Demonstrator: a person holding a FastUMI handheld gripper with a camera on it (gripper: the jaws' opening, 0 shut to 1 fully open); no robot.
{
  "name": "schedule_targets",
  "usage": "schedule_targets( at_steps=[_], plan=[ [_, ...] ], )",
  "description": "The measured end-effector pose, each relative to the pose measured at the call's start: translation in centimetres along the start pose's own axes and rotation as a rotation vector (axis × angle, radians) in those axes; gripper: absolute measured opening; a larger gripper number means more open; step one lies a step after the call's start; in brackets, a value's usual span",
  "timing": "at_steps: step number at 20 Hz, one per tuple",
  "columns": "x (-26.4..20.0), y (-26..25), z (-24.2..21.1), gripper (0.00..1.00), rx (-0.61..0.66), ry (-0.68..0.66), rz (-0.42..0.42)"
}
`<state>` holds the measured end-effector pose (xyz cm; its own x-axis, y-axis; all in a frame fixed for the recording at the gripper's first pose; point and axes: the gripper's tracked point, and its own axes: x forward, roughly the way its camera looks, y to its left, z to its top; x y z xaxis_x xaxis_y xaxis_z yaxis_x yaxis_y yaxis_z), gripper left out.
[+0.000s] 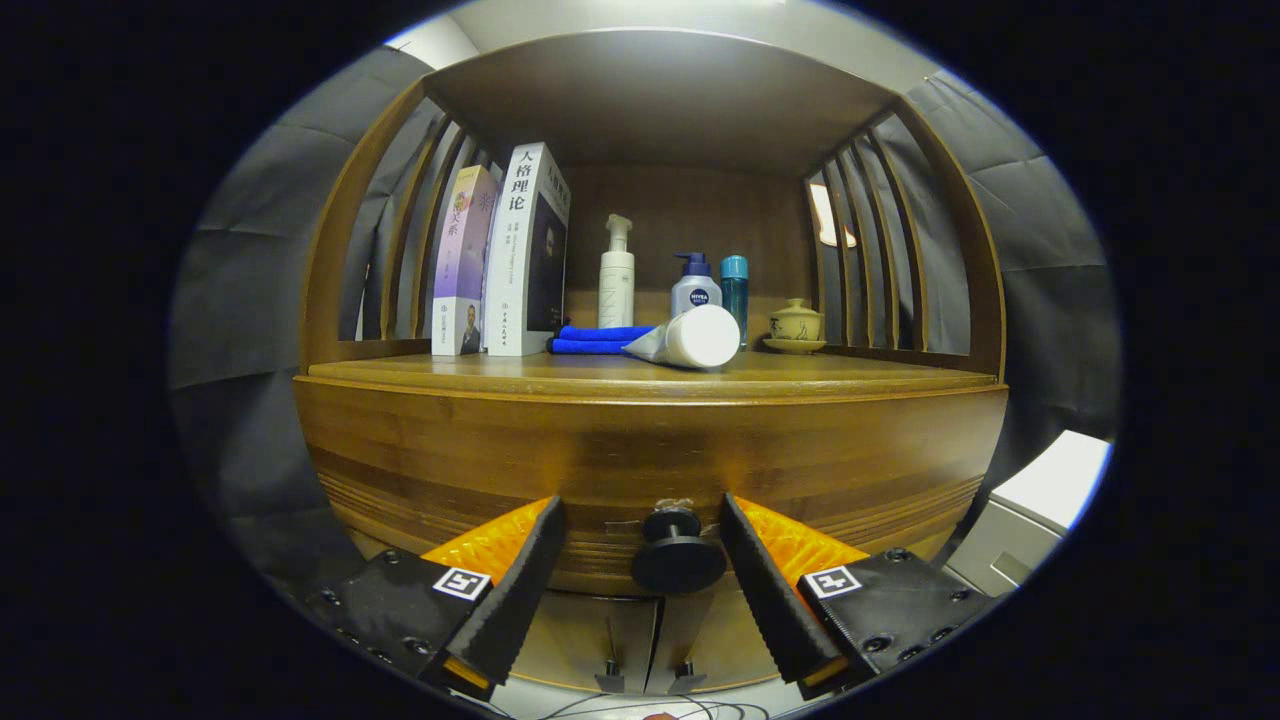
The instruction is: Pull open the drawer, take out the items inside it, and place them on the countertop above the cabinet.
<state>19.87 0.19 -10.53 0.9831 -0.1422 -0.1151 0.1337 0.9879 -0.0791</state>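
1. The drawer (650,460) is the wide wooden front just under the countertop; it runs side to side, its face turned toward the gripper, and it looks closed.
2. Its dark round knob (677,552) sticks straight out from the middle of the lower part of the front, toward the camera.
3. The gripper (640,520) has its fingers spread, one on each side of the knob; neither finger touches it, and small gaps show on both sides.
4. The countertop (560,372) above the drawer is a flat wooden shelf inside an open cabinet with slatted sides.
5. A white tube (690,338) lies on its side near the front of the countertop, its round cap end toward the camera and its long axis running back and to the left.
6. Behind it lies a folded blue cloth (598,339), and two upright books (500,260) stand at the left.
7. At the back stand a white pump bottle (616,272), a smaller pump bottle (696,287) and a teal bottle (734,285); a small lidded ceramic cup (796,324) sits on a saucer at the right.
8. Grey cloth walls surround the cabinet, and a white box (1040,500) stands low at the right.
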Motion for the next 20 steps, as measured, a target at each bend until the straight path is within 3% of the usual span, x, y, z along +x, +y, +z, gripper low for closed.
schedule_targets(
  at_steps=[8,16,20],
  plan=[
    [-8.8,-2.8,7.9,0.98,0.051,-0.116,0.018],
    [-17.6,-3.9,11.0,0.98,-0.013,-0.157,0.073],
    [-20.4,-3.8,11.3,0.98,0.036,-0.155,0.108]
  ],
)
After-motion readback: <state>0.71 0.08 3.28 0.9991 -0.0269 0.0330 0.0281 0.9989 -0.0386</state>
